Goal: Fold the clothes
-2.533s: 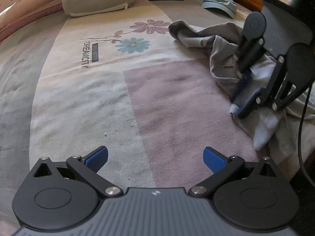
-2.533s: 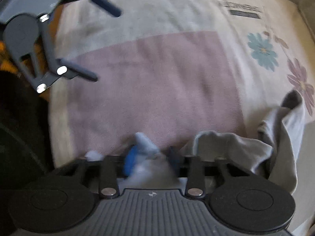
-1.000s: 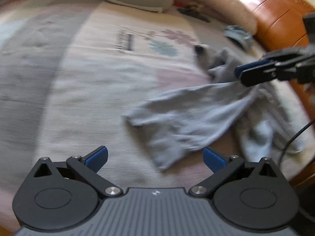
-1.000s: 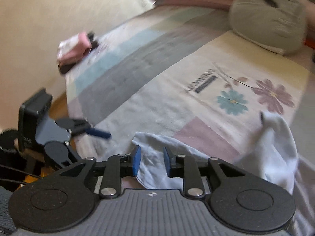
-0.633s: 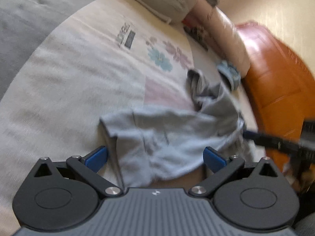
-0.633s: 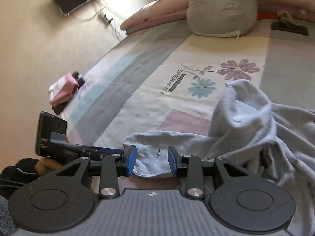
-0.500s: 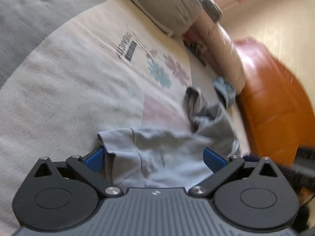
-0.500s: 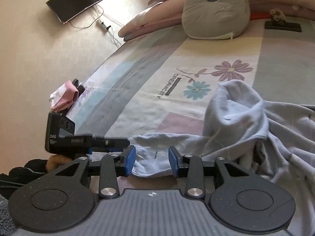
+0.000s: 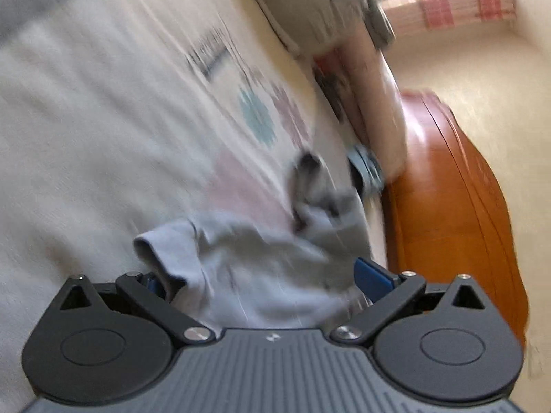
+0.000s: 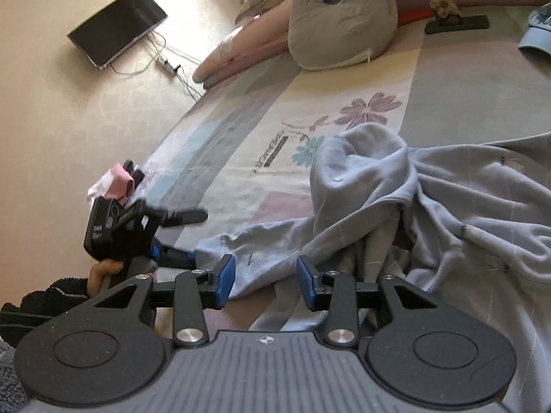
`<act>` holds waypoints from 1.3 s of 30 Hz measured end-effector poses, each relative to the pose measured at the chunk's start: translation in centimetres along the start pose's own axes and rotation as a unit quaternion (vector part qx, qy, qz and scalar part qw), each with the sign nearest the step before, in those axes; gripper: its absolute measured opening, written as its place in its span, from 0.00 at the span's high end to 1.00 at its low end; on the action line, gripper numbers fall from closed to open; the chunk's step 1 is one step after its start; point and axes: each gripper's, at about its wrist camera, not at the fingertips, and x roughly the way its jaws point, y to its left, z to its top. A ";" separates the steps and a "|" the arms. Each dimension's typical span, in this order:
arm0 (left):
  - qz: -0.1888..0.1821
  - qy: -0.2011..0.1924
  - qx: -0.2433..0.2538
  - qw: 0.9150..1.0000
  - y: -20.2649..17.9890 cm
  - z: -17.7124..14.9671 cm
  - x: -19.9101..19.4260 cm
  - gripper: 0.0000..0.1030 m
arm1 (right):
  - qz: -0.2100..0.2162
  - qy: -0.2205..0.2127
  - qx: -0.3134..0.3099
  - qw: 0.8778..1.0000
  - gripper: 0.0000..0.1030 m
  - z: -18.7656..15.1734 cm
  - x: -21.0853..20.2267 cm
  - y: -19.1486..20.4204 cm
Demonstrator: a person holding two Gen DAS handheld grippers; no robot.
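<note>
A crumpled light grey-blue garment (image 10: 430, 192) lies on the patterned bedspread (image 10: 261, 127), with one end stretched toward the bed's near edge. In the left wrist view, which is blurred, the garment (image 9: 255, 268) fills the gap between the wide-open jaws of my left gripper (image 9: 261, 280). My right gripper (image 10: 265, 280) has its jaws apart around the garment's near edge, not clamped. The left gripper also shows in the right wrist view (image 10: 165, 237), low at the garment's left end.
A grey round pillow (image 10: 341, 20) and pink bedding (image 10: 241, 51) lie at the head of the bed. A light blue cap (image 10: 537, 31) and a dark phone-like object (image 10: 456, 24) lie far right. Pink clothes (image 10: 118, 182) sit at the left edge. An orange wooden bed frame (image 9: 454, 206) borders the bed.
The right gripper dragged the garment out across the bed, then opened its jaws. The left gripper moved in until the garment's end lay between its open jaws.
</note>
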 end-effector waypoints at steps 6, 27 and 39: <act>0.015 -0.030 0.011 0.999 0.5 -0.6 -0.1 0.19 | 0.010 -0.008 0.017 1.000 0.54 -0.9 -1.0 -2.0; 0.203 -0.044 0.063 0.976 -2.9 -1.6 0.6 0.96 | 0.009 0.022 0.064 0.998 0.52 -4.2 -2.4 -6.7; 0.222 -0.054 0.200 0.953 -6.8 8.2 -1.3 0.96 | -0.063 -0.019 0.053 0.996 0.52 -3.0 -2.7 -3.5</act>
